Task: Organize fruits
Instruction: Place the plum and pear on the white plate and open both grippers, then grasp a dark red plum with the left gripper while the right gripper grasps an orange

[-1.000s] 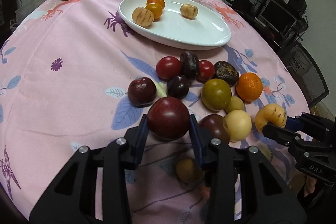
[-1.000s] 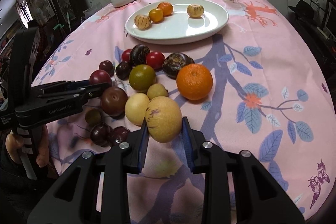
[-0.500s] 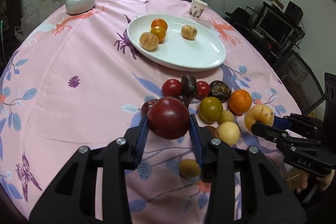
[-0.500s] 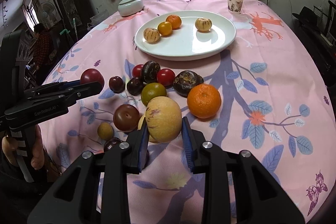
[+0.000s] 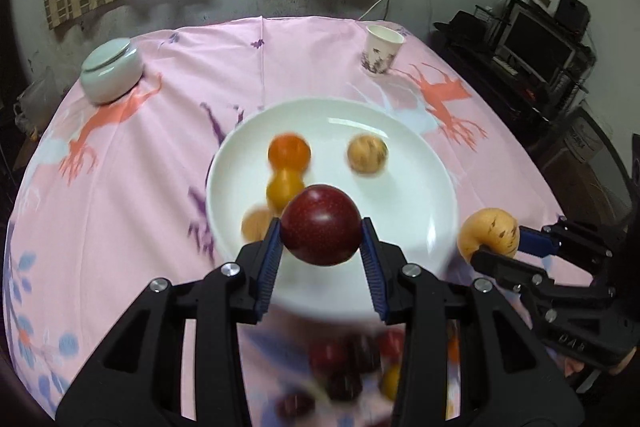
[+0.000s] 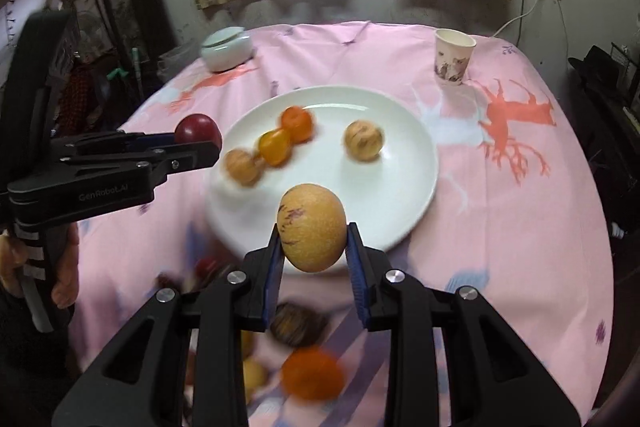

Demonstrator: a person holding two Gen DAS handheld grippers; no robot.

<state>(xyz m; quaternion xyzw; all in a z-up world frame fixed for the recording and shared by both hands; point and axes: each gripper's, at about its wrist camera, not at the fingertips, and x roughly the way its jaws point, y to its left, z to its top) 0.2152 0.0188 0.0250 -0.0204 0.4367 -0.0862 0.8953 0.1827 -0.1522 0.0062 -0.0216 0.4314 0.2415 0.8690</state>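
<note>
Whereas a second ago both grippers hung low over the loose fruit pile, each now rides higher and farther forward, facing the white plate [image 5: 436,195]. The left gripper [image 5: 320,247], at lower centre of its view, has its jaws clamped on a dark red plum [image 5: 322,225], held above the plate's near rim. The right gripper [image 6: 313,247] has its jaws clamped on a tan, purple-streaked melon-like fruit [image 6: 312,227], likewise at the near rim of the plate [image 6: 400,163]. On the plate lie four fruits: an orange one [image 6: 297,123], a yellow-orange one [image 6: 274,146], and two tan striped ones [image 6: 363,139], blurred by camera motion. The remaining pile [image 6: 304,347] sits blurred on the pink worktop [image 6: 520,227] at the bottom of both views. A paper cup [image 6: 454,57] and a lidded pale jar [image 6: 227,49] stand beyond, upper frame. Judged from this, both fruits are in transit; release onto bare plate surface remains, and many fruits are not yet moved.
</note>
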